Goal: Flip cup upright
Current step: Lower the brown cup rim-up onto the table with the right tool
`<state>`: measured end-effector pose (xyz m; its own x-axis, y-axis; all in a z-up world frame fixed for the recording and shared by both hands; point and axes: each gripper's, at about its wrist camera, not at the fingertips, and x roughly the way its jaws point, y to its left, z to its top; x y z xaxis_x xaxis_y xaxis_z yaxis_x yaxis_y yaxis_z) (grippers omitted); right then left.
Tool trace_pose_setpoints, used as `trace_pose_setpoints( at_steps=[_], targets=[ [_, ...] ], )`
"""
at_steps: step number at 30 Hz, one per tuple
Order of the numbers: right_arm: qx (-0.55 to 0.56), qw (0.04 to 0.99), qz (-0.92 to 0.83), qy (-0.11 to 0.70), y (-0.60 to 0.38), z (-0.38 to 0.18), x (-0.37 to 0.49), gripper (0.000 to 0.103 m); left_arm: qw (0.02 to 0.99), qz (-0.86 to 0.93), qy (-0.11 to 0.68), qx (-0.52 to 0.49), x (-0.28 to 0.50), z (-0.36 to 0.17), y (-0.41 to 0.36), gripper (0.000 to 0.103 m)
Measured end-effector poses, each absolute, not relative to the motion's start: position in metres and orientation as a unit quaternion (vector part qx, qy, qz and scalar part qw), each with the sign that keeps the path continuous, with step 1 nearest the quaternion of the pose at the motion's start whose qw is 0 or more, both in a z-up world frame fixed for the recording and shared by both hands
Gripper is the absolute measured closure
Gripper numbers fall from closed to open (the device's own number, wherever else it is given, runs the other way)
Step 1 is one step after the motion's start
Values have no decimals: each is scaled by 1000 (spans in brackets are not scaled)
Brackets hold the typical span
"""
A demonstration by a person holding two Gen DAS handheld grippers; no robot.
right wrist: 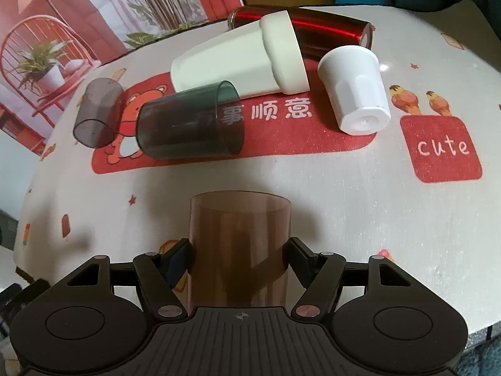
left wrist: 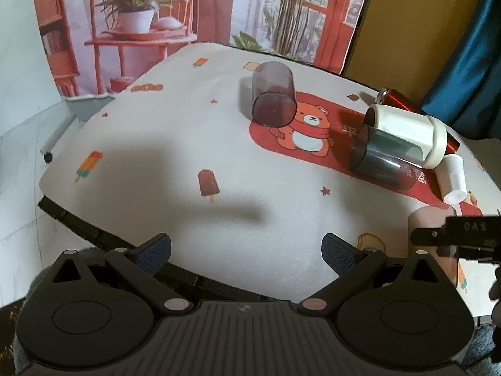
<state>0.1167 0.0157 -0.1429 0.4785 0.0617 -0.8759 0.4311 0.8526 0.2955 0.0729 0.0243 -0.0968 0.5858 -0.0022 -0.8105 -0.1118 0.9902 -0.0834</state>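
Observation:
My right gripper [right wrist: 239, 252] is shut on a translucent brown cup [right wrist: 239, 235], which stands upright with its open rim up, near the table's front edge. In the left wrist view the same cup [left wrist: 429, 222] shows pinkish at the far right, with the right gripper [left wrist: 438, 238] on it. My left gripper [left wrist: 245, 250] is open and empty above the table's near edge. Other cups lie on their sides: a purple-grey one [left wrist: 274, 94] [right wrist: 97, 114], a dark grey one [left wrist: 380, 159] [right wrist: 188, 125], a cream one [left wrist: 407, 130] [right wrist: 241, 59] and a small white one [left wrist: 452, 178] [right wrist: 355, 89].
A red metal flask [right wrist: 319, 31] [left wrist: 407, 98] lies at the back behind the cream cup. The table [left wrist: 188, 131] has a white cloth with a red bear patch [left wrist: 313, 131] and a "cute" patch [right wrist: 443, 148]. A printed backdrop [left wrist: 203, 9] hangs behind.

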Motion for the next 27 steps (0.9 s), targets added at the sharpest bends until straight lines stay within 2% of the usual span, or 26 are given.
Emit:
trace_pose_setpoints(
  at_steps=[17, 27],
  targets=[
    [223, 851, -111, 462, 27, -129, 60, 40, 893, 23, 446, -61, 66, -91, 19, 0],
    [178, 887, -152, 397, 20, -112, 27, 40, 895, 21, 442, -60, 64, -90, 17, 0]
  ],
)
